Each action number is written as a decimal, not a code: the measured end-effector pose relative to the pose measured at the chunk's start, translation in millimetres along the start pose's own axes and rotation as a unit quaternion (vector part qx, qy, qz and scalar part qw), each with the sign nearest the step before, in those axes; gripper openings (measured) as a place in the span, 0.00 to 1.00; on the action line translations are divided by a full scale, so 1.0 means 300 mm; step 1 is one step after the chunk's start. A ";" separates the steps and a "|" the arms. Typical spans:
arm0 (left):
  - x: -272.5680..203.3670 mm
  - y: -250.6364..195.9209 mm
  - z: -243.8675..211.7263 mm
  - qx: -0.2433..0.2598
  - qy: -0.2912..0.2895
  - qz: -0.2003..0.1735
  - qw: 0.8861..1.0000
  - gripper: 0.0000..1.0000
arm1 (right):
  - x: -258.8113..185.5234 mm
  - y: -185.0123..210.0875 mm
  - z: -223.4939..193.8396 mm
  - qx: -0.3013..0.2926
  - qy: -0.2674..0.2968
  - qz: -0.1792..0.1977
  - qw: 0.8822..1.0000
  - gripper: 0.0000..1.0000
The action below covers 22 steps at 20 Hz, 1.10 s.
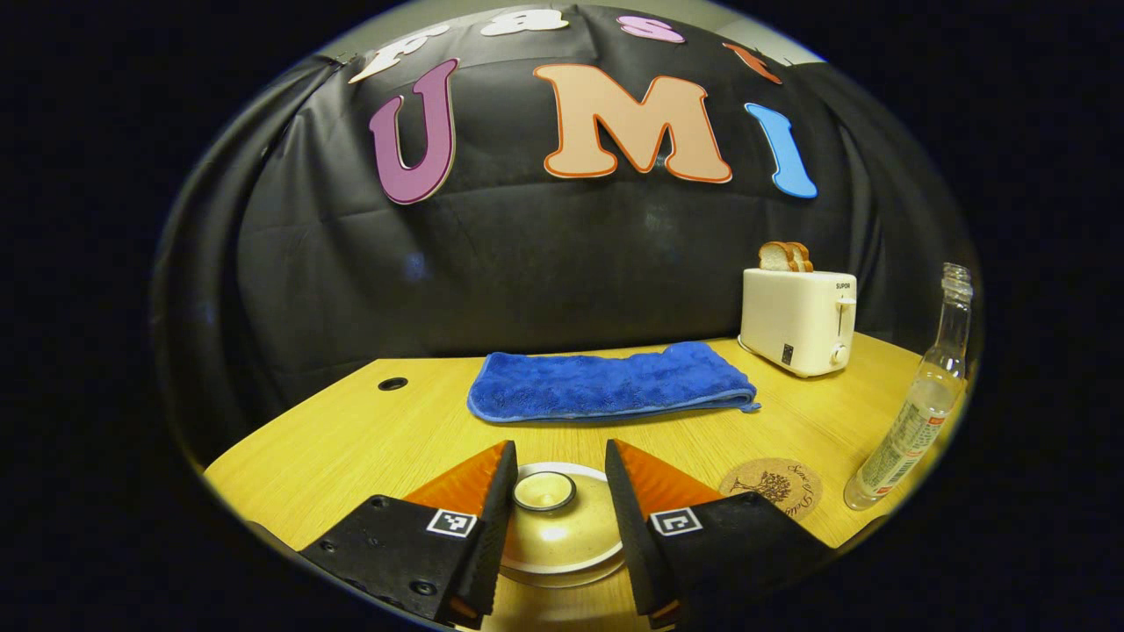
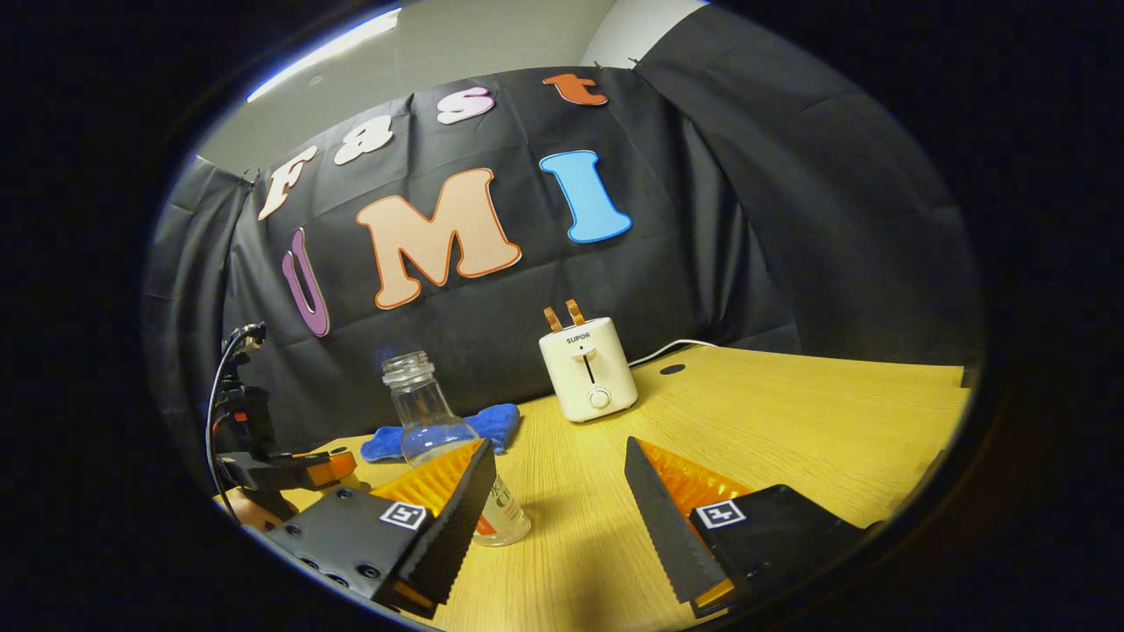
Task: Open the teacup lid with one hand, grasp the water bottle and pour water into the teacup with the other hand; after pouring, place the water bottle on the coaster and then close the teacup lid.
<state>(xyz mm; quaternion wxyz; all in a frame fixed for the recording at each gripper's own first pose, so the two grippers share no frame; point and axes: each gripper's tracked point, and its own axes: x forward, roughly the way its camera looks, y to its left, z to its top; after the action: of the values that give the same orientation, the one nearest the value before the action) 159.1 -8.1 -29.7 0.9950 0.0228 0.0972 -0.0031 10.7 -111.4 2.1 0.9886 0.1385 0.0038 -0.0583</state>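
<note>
1. My left tongs [image 1: 559, 505] are spread wide, one finger on each side of the teacup lid [image 1: 555, 527] without touching it; the knob [image 1: 543, 491] sits between them, near the table [image 1: 351, 448] front edge.
2. The lid looks glazed ceramic: stiff, slick, likely to chip. I judge the small raised knob the best hold.
3. My right tongs [image 2: 555, 500] are released and hold nothing. The water bottle [image 2: 439, 439] stands upright and uncapped just left of them, partly behind the left finger.
4. The bottle looks like thin clear plastic, light and squeezable; I'd grip its labelled body gently.
5. The cork coaster [image 1: 773, 487] lies between cup and bottle, unobstructed.
6. Blue towel [image 1: 606, 382] and toaster [image 1: 797, 320] sit well behind, not in the way.
</note>
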 end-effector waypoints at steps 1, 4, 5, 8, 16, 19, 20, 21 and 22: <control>-0.004 0.004 0.008 -0.004 -0.006 0.001 1.000 0.48 | 0.003 0.006 0.000 -0.010 -0.002 0.000 1.000 0.94; -0.006 0.012 0.016 -0.014 -0.017 0.003 1.000 0.31 | -0.001 0.032 -0.005 -0.044 -0.004 0.003 0.999 0.94; -0.005 0.009 0.009 -0.013 -0.013 0.002 1.000 0.28 | -0.004 0.035 -0.005 -0.053 -0.005 0.003 0.999 0.94; -0.013 0.014 0.013 -0.018 -0.018 0.003 1.000 0.26 | -0.008 0.053 -0.007 -0.080 -0.007 0.003 0.997 0.94; -0.060 0.020 0.081 -0.027 -0.091 -0.001 0.995 0.22 | -0.011 0.098 -0.024 -0.140 -0.011 0.007 0.990 0.95; -0.067 0.031 0.080 -0.027 -0.094 0.005 0.995 0.20 | -0.013 0.099 -0.027 -0.140 -0.011 0.008 0.990 0.96; -0.066 0.021 0.071 -0.026 -0.088 0.003 0.996 0.20 | -0.012 0.102 -0.021 -0.142 -0.014 0.009 0.990 0.96; -0.077 0.015 0.069 -0.026 -0.088 -0.002 0.996 0.20 | -0.016 0.100 -0.027 -0.141 -0.012 0.008 0.990 0.94; -0.092 0.018 0.076 -0.025 -0.093 -0.004 0.995 0.20 | -0.016 0.100 -0.024 -0.142 -0.013 0.009 0.990 1.00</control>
<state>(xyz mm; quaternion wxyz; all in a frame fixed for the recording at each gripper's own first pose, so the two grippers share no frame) 136.3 -3.8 -1.9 1.0000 -0.0032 0.0048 -0.0064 9.3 -80.1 3.5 0.9987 -0.0035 -0.0018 -0.0505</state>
